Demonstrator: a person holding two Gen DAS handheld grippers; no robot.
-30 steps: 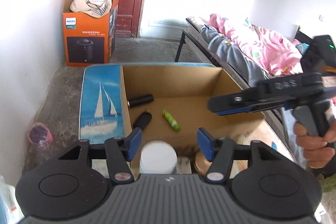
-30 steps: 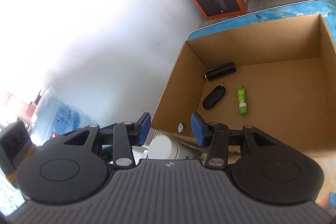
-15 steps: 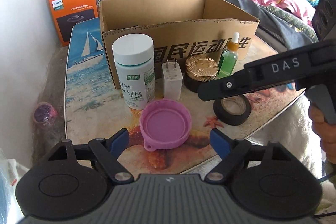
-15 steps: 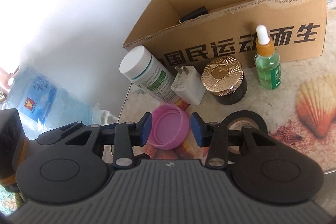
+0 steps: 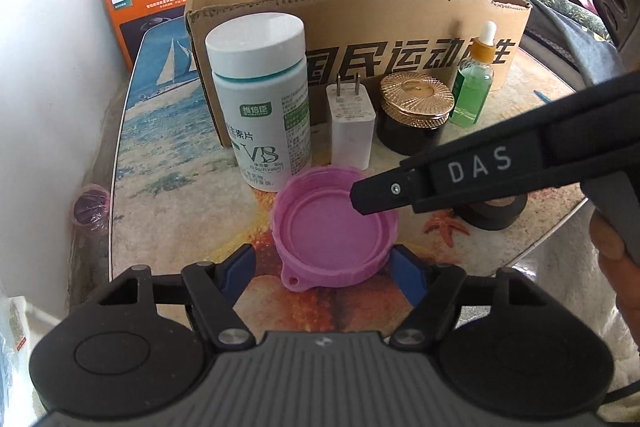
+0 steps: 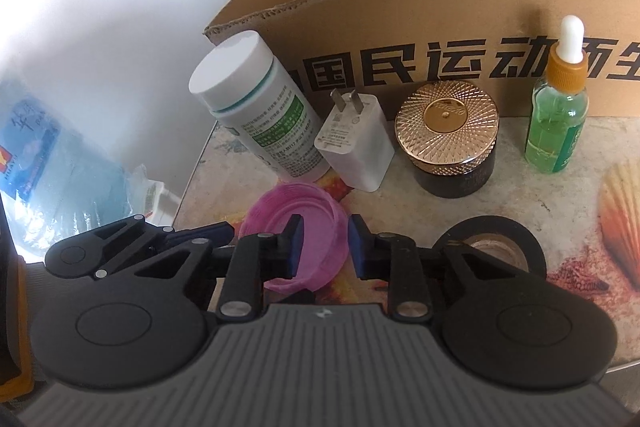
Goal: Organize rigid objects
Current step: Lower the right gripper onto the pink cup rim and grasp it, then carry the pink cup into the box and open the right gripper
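The cardboard box [image 5: 360, 7] is the landmark: its top is open and nothing stands over the opening. Close along its front wall runs a row, the white vitamin bottle [image 5: 260, 99], the charger plug [image 5: 352, 131], the gold-lidded jar [image 5: 416, 115] and the green dropper bottle [image 5: 474, 87], with only narrow gaps between them. In front of that row, away from the box, the pink lid [image 5: 332, 227] lies on the seaside-print table [image 5: 168, 163], and a black tape roll [image 6: 492, 247] sits to its right. Left of the box, the sailboat-printed tabletop is bare up to the white wall [image 5: 48, 75].
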